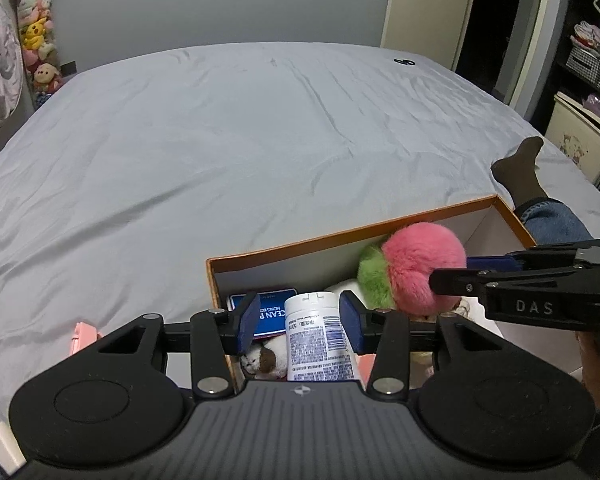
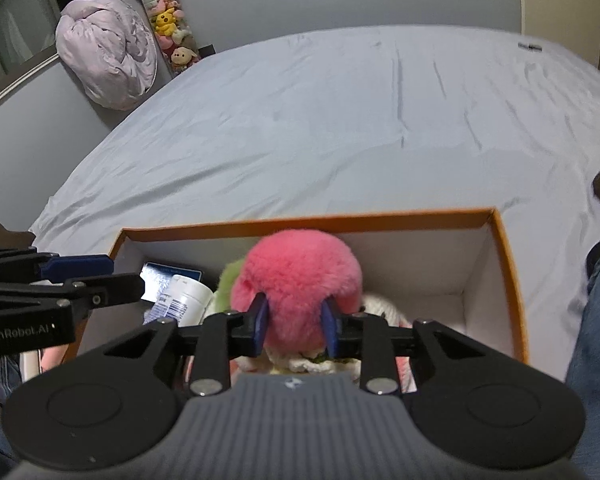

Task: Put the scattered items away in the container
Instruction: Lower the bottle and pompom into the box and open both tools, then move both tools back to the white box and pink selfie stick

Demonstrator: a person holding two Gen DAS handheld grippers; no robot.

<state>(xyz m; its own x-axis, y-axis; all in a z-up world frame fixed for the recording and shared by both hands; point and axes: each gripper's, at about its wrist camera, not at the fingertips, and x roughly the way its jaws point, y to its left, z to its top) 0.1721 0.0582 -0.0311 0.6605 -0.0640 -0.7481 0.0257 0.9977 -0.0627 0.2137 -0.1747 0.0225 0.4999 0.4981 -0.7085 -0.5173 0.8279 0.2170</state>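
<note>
On the grey bed sheet, the orange-rimmed box sits at the near edge, and everything else is placed from it. Inside the box, at its left end, a blue card lies flat against the floor, with a white bottle lying on its side just beside it, cap pointing toward the far wall. The left gripper hangs over that end with its blue pads spread to either side of the bottle; the bottle lies between them, and whether either pad touches it cannot be told. Below the bottle, a small white and brown plush shows at the box's near wall.

Toward the middle of the box, the right gripper is clamped on a fluffy pink and green pompom, its pads pressed into the pink fur, holding it above a pile of white soft things in the box. The right end of the box shows bare white wall.

Beyond the box's right corner lies a leg in jeans with a dark sock. Well beyond the box, against the wall left of the bed, stand a tall tube of plush toys and a lilac quilted bundle.
</note>
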